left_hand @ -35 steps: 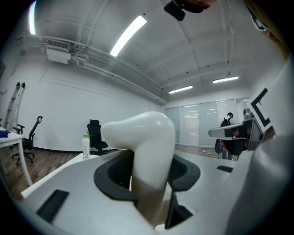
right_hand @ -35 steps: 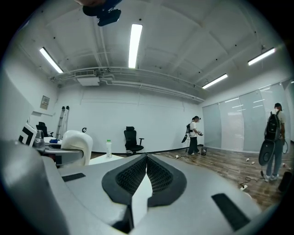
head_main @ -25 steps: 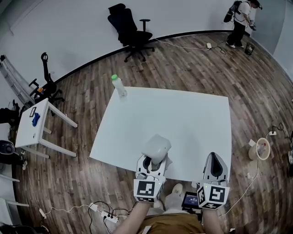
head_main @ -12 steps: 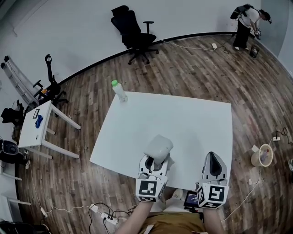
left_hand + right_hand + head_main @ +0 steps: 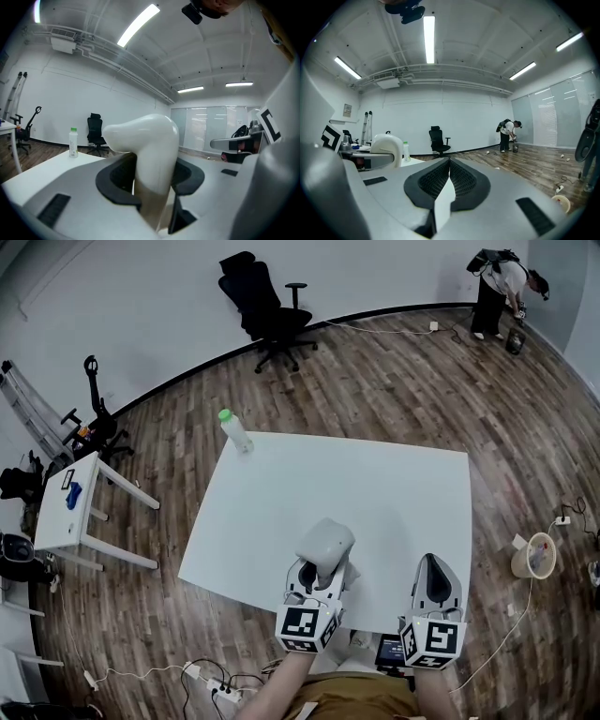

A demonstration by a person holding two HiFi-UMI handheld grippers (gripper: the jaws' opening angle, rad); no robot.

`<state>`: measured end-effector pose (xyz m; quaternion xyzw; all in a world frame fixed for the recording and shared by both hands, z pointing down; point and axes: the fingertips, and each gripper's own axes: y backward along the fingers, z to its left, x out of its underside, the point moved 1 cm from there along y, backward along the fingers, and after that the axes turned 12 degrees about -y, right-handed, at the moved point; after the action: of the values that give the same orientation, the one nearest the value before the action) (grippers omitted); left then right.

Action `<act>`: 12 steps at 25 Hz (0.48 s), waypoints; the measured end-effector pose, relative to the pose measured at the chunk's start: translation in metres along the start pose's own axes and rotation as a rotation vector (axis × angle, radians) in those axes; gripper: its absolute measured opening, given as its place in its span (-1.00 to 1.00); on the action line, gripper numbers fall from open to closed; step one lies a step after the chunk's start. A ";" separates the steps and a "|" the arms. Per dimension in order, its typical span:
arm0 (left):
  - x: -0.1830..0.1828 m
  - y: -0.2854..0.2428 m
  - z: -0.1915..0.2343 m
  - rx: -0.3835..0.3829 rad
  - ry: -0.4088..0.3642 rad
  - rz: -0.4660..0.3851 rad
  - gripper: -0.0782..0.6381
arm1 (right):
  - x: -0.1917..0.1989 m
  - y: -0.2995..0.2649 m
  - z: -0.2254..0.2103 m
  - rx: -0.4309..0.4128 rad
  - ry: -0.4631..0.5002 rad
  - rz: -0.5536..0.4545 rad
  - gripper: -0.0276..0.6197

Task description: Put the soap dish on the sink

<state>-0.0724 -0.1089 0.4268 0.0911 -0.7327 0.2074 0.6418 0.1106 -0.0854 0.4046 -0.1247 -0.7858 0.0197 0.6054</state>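
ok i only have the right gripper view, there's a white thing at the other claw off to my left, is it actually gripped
observer: Yes. In the left gripper view the left claw is shut on the white soap dish, with a pad pressing on each side.
operator: and where is it over the table
observer: The head view shows it just inside the near edge of the white table.
operator: any sink around
observer: None in any view. The head view shows only a green-capped bottle standing on the table, at its far left corner.
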 end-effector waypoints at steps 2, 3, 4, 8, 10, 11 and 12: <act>0.005 -0.007 0.002 0.011 0.030 0.008 -0.31 | 0.003 -0.005 0.000 0.008 0.012 0.006 -0.89; 0.008 -0.010 0.004 0.015 0.056 0.014 -0.31 | 0.005 -0.007 0.001 0.009 0.021 0.013 -0.89; 0.011 -0.013 0.006 0.017 0.085 0.020 -0.31 | 0.008 -0.008 0.002 0.008 0.029 0.023 -0.89; 0.023 -0.024 0.004 0.033 0.171 0.028 -0.31 | 0.020 -0.016 -0.005 0.008 0.043 0.050 -0.89; 0.031 -0.029 0.003 0.040 0.233 0.028 -0.31 | 0.027 -0.023 -0.009 0.009 0.053 0.062 -0.89; 0.035 -0.030 0.003 0.043 0.265 0.031 -0.31 | 0.031 -0.026 -0.009 0.008 0.056 0.071 -0.89; 0.040 -0.031 0.003 0.047 0.292 0.037 -0.31 | 0.036 -0.026 -0.008 0.003 0.057 0.081 -0.89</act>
<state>-0.0692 -0.1324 0.4713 0.0613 -0.6281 0.2472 0.7353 0.1053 -0.1040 0.4453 -0.1557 -0.7624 0.0419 0.6267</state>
